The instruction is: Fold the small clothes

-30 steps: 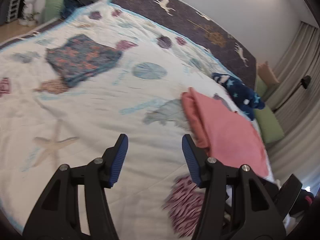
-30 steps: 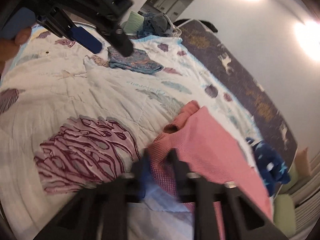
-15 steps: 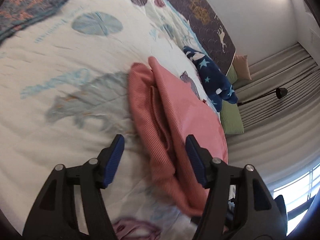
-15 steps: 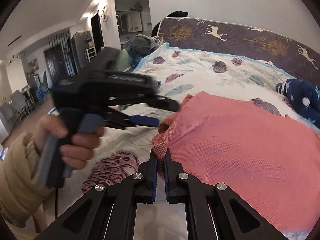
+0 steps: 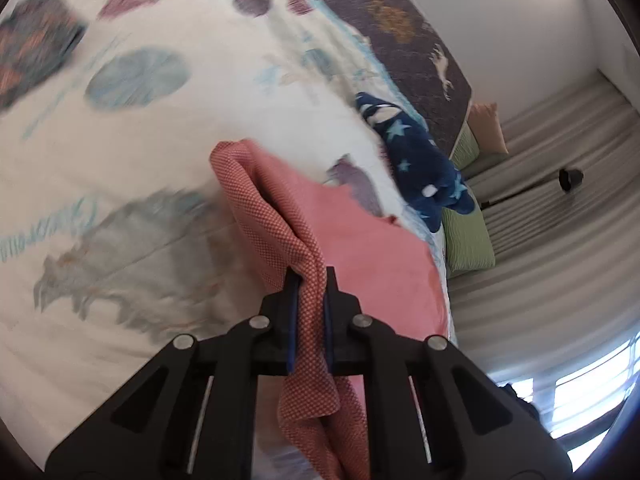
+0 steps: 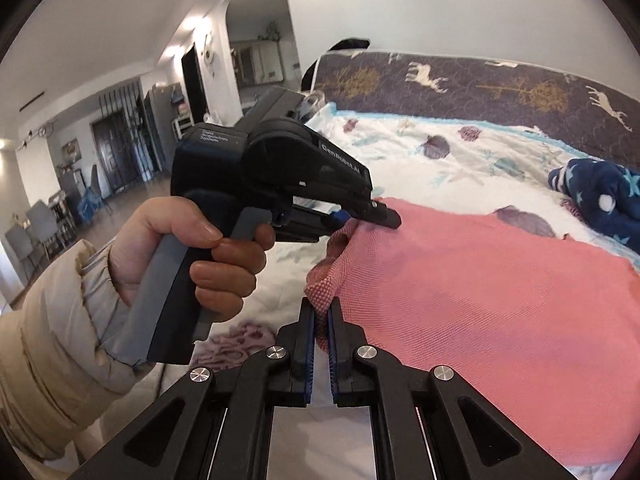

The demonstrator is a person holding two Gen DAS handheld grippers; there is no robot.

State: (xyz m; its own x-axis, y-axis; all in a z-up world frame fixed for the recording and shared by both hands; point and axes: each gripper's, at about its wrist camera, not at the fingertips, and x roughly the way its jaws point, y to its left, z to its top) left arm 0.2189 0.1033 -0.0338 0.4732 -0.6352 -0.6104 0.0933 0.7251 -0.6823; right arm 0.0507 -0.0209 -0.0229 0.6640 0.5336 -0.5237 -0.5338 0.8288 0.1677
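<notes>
left gripper (image 5: pixel 310 280) "GenRobot.AI": jaws pinching pink garment (image 5: pixel 360 248) | right gripper (image 6: pixel 320 314): jaws pinching garment edge

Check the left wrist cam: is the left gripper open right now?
No, the left gripper is shut on a bunched edge of the pink garment, with fabric squeezed between its two fingers.

White walls (image 6: pixel 460 8), pleated curtains (image 5: pixel 560 240).
</notes>
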